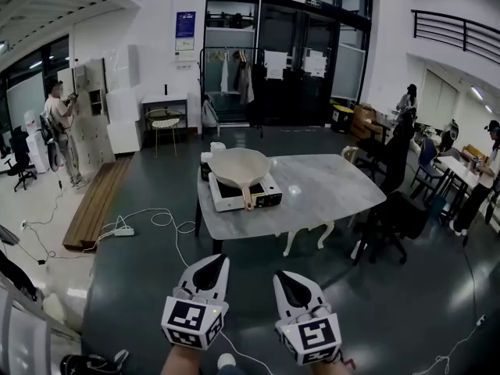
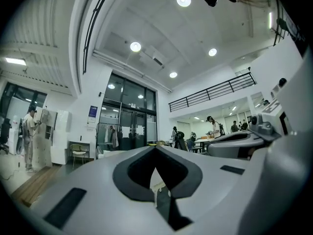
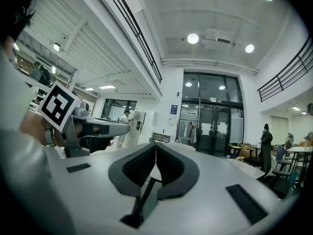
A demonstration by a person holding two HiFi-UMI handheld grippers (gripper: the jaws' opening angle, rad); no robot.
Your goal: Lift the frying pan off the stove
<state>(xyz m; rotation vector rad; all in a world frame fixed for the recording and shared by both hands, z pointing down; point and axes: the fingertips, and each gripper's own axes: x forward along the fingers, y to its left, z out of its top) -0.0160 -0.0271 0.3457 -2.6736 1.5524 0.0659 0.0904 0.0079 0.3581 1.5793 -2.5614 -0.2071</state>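
Nearest, left gripper (image 1: 222,259) and right gripper (image 1: 280,276) are held with fingers closed and empty, well apart from the frying pan (image 1: 237,166), seated on the stove (image 1: 267,197) on the surface (image 1: 332,187) straight ahead, its handle (image 1: 248,198) directed back between both, neither being judged nearer.

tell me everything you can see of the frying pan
The frying pan is wide, shallow and cream-coloured, and from the head view it looks empty. Its single straight handle, in a similar pale tone, points toward the camera and overhangs the stove's front edge. The pan sits upright on the dark top of the white stove, near the left end of the pale table. Nothing else touches it.
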